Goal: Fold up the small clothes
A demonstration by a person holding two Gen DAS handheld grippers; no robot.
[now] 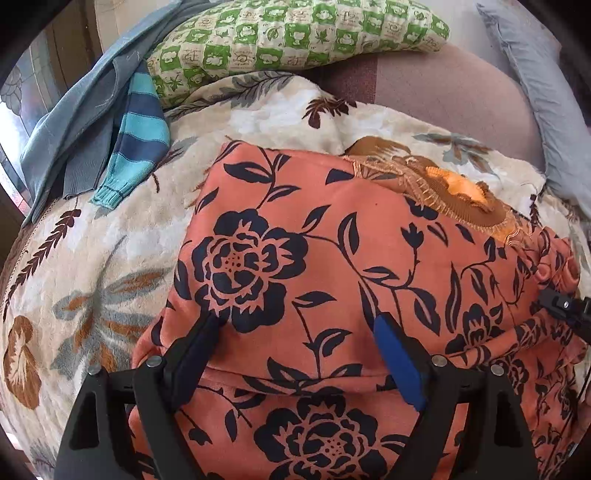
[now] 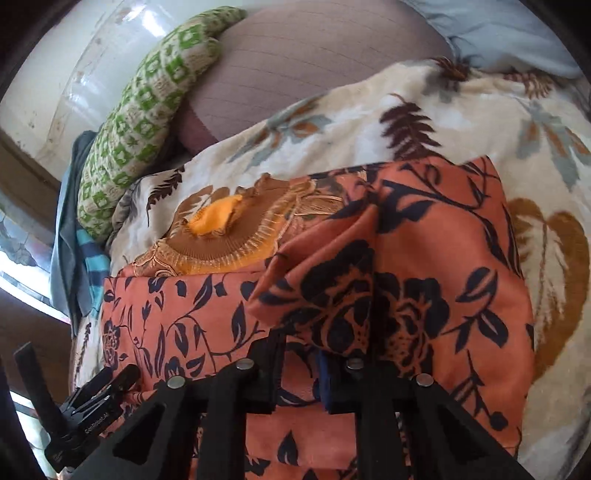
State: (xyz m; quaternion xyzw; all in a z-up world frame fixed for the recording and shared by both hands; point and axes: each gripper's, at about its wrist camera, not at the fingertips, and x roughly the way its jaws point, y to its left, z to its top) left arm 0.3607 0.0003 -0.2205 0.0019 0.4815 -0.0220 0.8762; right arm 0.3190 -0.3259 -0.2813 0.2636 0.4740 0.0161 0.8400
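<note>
We are working on a bed covered by a cream fleece blanket with brown and grey leaf prints (image 1: 258, 110). On it lies the task's garment, an orange-red cloth with dark navy flowers (image 1: 332, 258), partly folded, its embroidered brown-and-gold neckline (image 1: 454, 192) at the far edge. Beyond it sit a green-and-cream checked pillow (image 1: 295, 33), a grey-blue garment (image 1: 74, 122) and a teal-and-navy striped knit sleeve (image 1: 140, 140).

The left tongs (image 1: 299, 325) are spread wide, their tips resting on or just above the cloth across a fold line, pinching nothing. The right tongs (image 2: 303, 373) are pressed nearly together on a raised flap of the same floral cloth.

As we judge it, the risk lies with that flap: the cloth looks thin and slippery, and a shallow bite could let it slide out mid-fold. If the left tongs do not pin the lower layers, pulling the flap may drag the whole garment across the plush blanket and undo the crease. The pinch may also have caught more than one layer.

Only the right wrist view shows the lifted flap and the grip on it. Only the left wrist view shows the flat fold line and the striped sleeve's cuff clearly.
</note>
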